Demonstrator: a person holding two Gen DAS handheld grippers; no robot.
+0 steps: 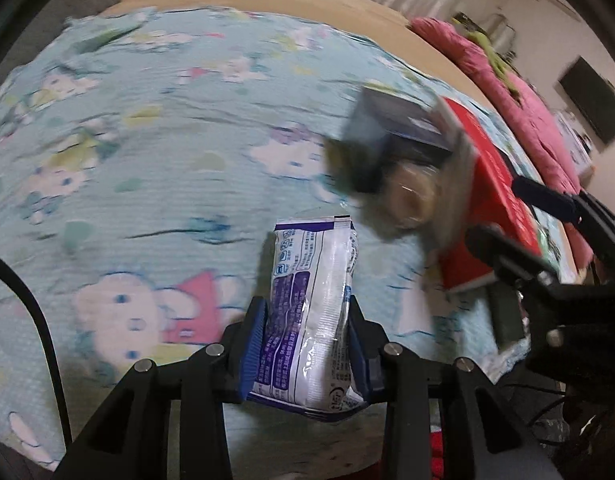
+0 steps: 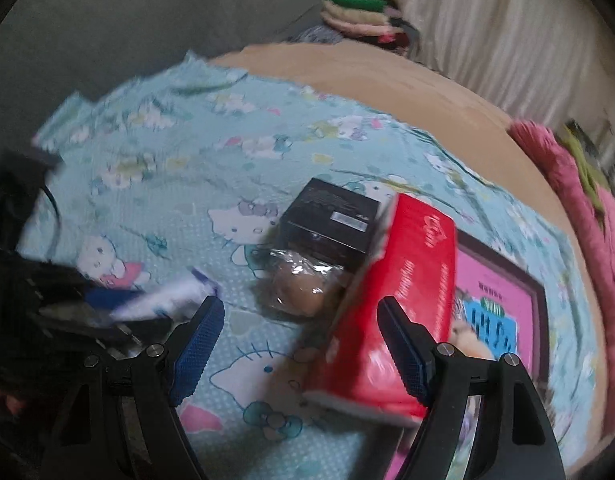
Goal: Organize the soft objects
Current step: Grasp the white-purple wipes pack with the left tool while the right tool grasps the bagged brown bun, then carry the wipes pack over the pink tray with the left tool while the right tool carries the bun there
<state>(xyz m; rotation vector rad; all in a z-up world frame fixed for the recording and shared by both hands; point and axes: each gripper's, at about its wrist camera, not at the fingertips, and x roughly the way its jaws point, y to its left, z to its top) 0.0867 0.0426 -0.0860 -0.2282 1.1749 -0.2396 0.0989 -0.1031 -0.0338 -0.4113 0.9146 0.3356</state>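
My left gripper [image 1: 307, 344] clamps the white tissue pack [image 1: 313, 308] upright above the blue bedsheet [image 1: 147, 140], lifted for sorting. My right gripper [image 2: 301, 344] gapes wide and empty by the red box [image 2: 391, 304], probably lining up the next grab.

Dim, flat indoor light. Both fisheye views show motion blur and dark vignetted corners. Glare marks the packet [image 1: 311, 312] between the left fingers; the curtain [image 2: 507, 40] ahead is brightest.
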